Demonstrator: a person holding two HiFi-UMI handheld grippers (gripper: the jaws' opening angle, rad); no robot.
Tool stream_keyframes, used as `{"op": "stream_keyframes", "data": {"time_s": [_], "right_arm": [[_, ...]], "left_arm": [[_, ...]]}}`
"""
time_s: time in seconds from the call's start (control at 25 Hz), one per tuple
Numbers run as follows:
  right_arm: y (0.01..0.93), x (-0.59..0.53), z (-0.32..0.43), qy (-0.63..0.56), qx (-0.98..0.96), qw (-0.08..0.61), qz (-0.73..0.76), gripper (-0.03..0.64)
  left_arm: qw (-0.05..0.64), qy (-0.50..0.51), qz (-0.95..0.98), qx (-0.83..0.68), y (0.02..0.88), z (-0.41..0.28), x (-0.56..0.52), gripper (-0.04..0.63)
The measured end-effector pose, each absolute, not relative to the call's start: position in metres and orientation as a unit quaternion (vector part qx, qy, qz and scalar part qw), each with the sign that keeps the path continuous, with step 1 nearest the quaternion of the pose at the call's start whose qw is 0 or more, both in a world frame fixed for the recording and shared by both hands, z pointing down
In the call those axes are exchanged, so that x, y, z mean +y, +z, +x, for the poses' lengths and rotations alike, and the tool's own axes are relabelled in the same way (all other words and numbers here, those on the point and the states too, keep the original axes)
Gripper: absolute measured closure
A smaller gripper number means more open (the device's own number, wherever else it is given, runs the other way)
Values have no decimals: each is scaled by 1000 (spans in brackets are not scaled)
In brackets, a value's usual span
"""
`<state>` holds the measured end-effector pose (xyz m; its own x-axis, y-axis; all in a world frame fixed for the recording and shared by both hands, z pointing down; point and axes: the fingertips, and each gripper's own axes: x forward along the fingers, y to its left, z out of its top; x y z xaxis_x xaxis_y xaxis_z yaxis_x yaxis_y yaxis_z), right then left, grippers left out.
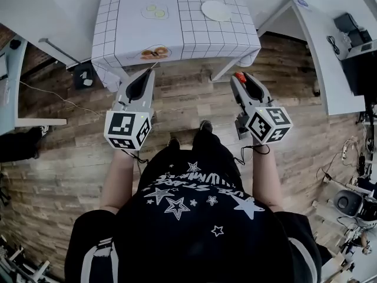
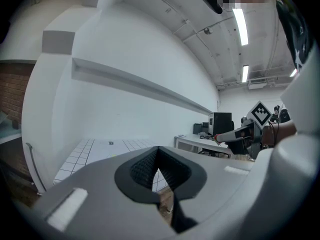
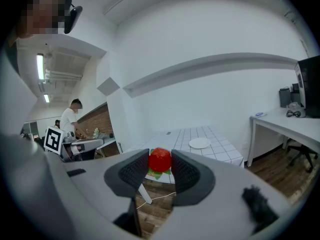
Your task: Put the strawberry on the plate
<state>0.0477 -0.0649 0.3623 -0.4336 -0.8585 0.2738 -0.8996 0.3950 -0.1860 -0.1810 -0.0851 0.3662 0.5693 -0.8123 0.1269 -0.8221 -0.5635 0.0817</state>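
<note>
A red strawberry with green leaves sits clamped between the pads of my right gripper; in the head view the strawberry shows at the tip of the right gripper, held above the wooden floor short of the table. The white plate lies on the checked tablecloth at the table's far right, and appears beyond the jaws in the right gripper view as the plate. My left gripper hovers near the table's front edge, its jaws shut with nothing between them.
The table also carries a small plate with yellow-green slices and a plate with brown food at its front edge. A white desk with equipment stands at the right. A person in white stands far left.
</note>
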Motion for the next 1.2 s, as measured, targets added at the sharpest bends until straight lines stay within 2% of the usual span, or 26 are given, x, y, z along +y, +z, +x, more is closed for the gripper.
{"op": "stream_keyframes", "data": {"time_s": [0.4, 1.2], "right_arm": [[367, -120, 49, 154, -849, 61, 501, 471], [365, -260, 99, 154, -885, 47, 437, 471]], "left_arm": [[68, 47, 865, -495, 369, -180, -116, 586], [51, 82, 851, -516, 355, -95, -230, 586]]}}
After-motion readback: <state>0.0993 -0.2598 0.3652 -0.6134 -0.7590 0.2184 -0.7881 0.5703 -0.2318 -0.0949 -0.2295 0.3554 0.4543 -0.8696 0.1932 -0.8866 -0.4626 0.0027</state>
